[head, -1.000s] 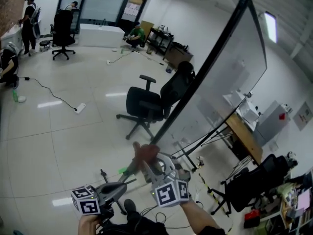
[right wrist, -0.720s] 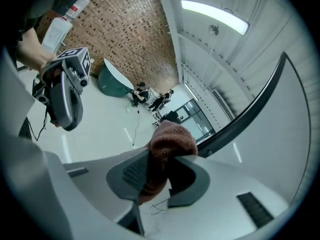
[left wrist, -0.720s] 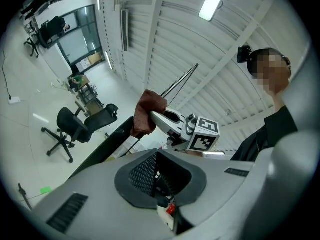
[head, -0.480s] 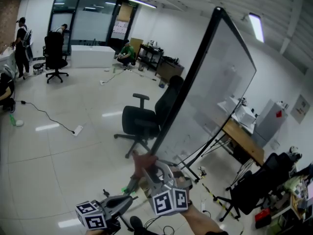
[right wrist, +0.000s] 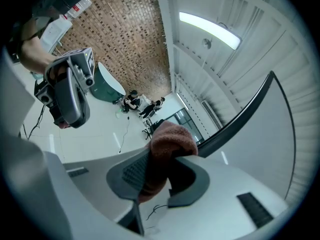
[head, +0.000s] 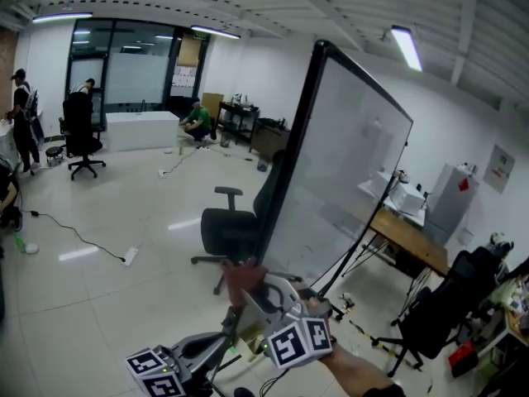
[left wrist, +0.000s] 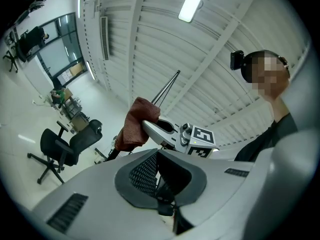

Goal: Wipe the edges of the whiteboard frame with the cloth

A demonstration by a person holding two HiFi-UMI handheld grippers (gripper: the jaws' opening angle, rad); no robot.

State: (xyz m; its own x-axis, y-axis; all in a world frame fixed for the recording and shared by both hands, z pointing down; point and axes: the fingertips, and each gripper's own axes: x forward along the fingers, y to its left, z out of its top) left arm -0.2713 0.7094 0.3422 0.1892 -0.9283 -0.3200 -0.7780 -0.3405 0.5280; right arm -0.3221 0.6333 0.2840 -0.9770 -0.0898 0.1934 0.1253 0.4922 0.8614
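Observation:
The whiteboard stands upright with a black frame. In the right gripper view the frame runs as a dark curve just past the jaws. My right gripper is shut on a reddish-brown cloth, held by the lower part of the frame's left edge; whether it touches is unclear. The cloth bulges out of the right gripper. My left gripper hangs lower left, away from the board. Its jaws look shut with nothing in them, and the cloth shows beyond.
A black office chair stands just left of the board. The board's stand legs and a wooden desk lie behind it, another black chair at right. A cable crosses the floor; people stand far back.
The head view has tilted upward, so both grippers now sit lower in the picture. The right gripper keeps the cloth by the frame's lower left edge.

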